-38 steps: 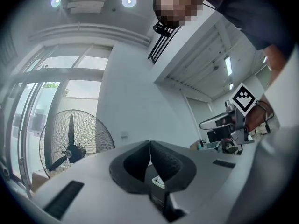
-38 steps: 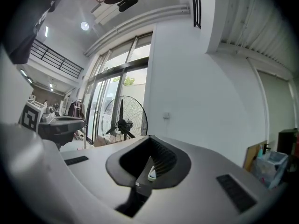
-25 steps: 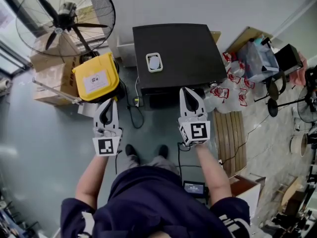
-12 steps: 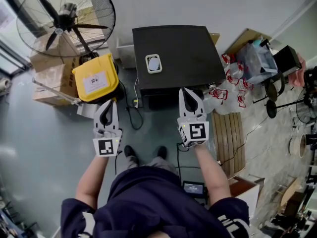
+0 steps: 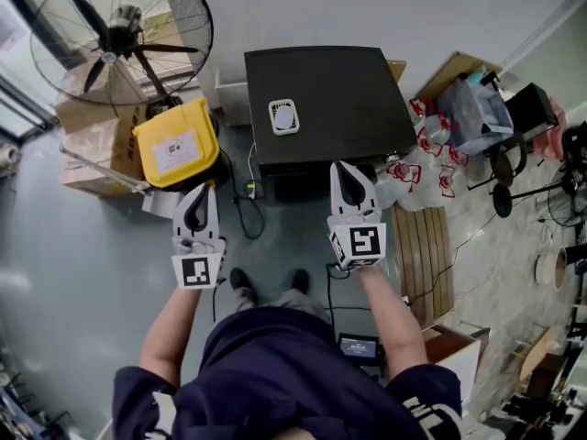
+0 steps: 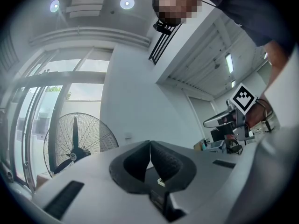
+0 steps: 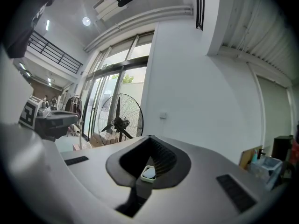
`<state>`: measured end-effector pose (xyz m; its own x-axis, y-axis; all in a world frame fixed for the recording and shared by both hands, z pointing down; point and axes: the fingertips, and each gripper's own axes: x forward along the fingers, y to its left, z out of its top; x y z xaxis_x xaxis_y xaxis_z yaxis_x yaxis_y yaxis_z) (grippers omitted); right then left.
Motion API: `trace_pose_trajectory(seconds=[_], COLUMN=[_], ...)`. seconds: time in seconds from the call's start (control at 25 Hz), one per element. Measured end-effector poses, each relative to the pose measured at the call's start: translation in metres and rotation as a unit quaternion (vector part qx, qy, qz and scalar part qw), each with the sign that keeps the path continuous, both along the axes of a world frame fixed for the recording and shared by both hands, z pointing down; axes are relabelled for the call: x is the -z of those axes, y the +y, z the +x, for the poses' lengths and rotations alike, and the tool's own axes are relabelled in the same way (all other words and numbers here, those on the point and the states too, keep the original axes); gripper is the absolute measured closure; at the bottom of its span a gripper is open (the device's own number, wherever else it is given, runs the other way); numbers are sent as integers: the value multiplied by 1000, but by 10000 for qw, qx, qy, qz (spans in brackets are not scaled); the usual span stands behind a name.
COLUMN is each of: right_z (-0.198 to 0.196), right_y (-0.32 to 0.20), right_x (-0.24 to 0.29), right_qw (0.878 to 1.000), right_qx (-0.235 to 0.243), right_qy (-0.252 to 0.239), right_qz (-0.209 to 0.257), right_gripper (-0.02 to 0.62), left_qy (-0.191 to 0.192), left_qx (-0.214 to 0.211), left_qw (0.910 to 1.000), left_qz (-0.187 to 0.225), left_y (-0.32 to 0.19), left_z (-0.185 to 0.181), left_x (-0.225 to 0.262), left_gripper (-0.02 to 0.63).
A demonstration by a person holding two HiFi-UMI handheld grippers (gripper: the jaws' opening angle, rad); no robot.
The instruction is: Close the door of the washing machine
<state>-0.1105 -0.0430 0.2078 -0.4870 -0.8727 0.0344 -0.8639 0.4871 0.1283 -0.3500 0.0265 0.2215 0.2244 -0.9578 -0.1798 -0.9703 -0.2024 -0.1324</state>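
The left gripper and the right gripper are held out in front of the person, each with its jaws pressed together on nothing. The black washing machine stands against the wall just ahead, with a small white object on its top; its door cannot be seen from above. The right gripper's tips lie at the machine's front edge, while the left gripper is off to the side, near a yellow bin.

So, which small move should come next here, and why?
Probably lower the right tongs toward the front of the washing machine: they are shut and empty at its front edge, while the door is hidden under the top.
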Motion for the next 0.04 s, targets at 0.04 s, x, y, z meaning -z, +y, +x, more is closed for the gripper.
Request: trace_pose_trajectory(seconds=[0.04], right_z=[0], right_y=[0], right_x=[0], right_qw=[10000], right_qx=[4], right_qy=[8], right_qz=[10], right_gripper=[577], left_qy=[6], left_qx=[-4], left_qw=[10000], left_qz=[7], left_y=[0], left_z=[1], left_x=[1], left_gripper=[581])
